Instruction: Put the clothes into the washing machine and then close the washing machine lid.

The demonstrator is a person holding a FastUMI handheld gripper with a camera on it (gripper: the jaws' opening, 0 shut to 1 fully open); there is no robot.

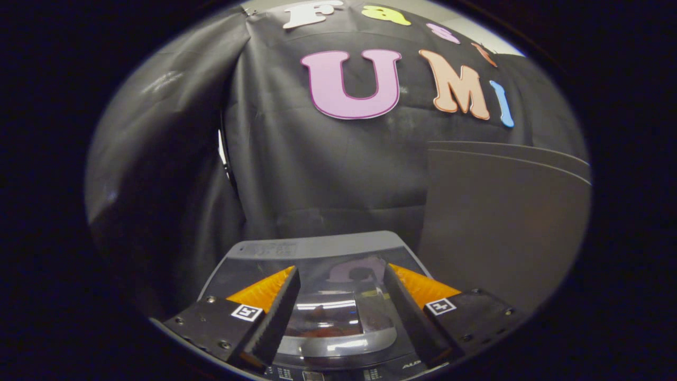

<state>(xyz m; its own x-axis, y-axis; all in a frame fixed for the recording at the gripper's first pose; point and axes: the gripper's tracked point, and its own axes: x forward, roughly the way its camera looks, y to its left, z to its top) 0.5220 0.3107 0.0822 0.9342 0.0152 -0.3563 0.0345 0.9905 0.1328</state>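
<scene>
Claw (pixel 341 296) released, empty, fingers spread | washing machine lid (pixel 317 264) at 12 o'clock just ahead, seemingly down | clothes apparently inside | advice: press lid's front edge evenly to seat it

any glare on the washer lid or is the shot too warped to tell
Gripper view: bright streaks of glare and a reflection of the wall sit on the glossy washing machine lid between the open gripper jaws; fisheye bends the edges; the booth is dim; nothing is blurred.
</scene>
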